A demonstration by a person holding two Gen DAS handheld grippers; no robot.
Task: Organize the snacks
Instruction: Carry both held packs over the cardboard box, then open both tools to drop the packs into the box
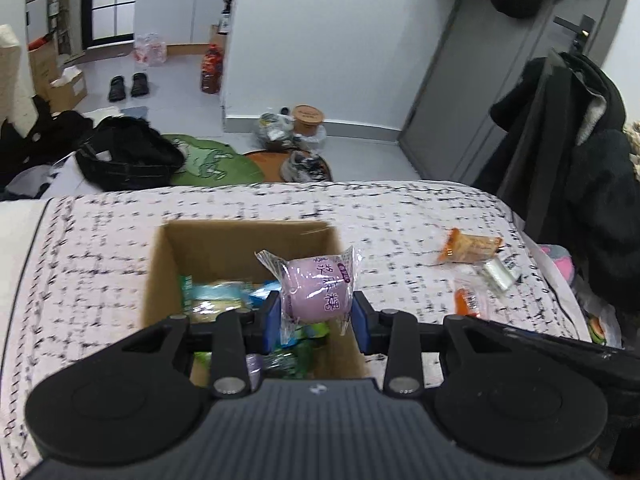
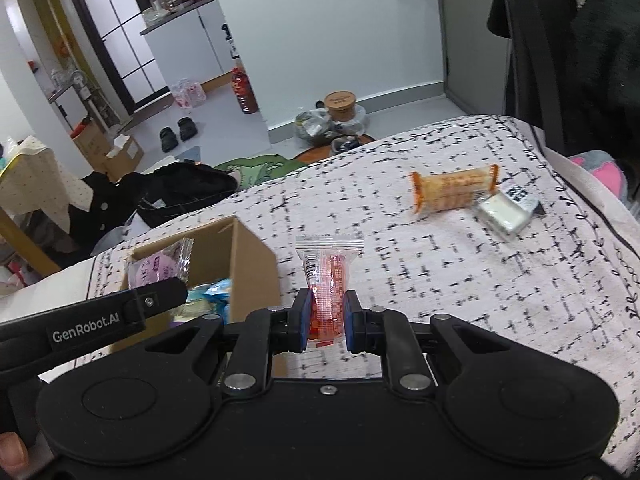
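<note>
My left gripper [image 1: 316,314] is shut on a pink wrapped snack [image 1: 314,286] and holds it over the open cardboard box [image 1: 240,240], which has several snack packets inside. The right gripper [image 2: 327,314] is shut on a red snack in a clear wrapper [image 2: 328,280], just right of the box [image 2: 248,256]. In the right wrist view the left gripper's arm [image 2: 92,320] reaches over the box with the pink snack [image 2: 154,270]. An orange wrapped snack [image 2: 454,190] and a silver packet [image 2: 506,210] lie on the patterned cloth farther right; the left wrist view shows them as the orange snack [image 1: 470,248] and silver packet [image 1: 500,274].
The box stands on a bed or table with a white, black-patterned cover [image 2: 480,300]. Dark clothes hang on a chair [image 1: 580,160] at the right. Bags, shoes and bottles litter the floor [image 1: 300,140] beyond the far edge. Part of a person's finger [image 2: 12,452] shows at bottom left.
</note>
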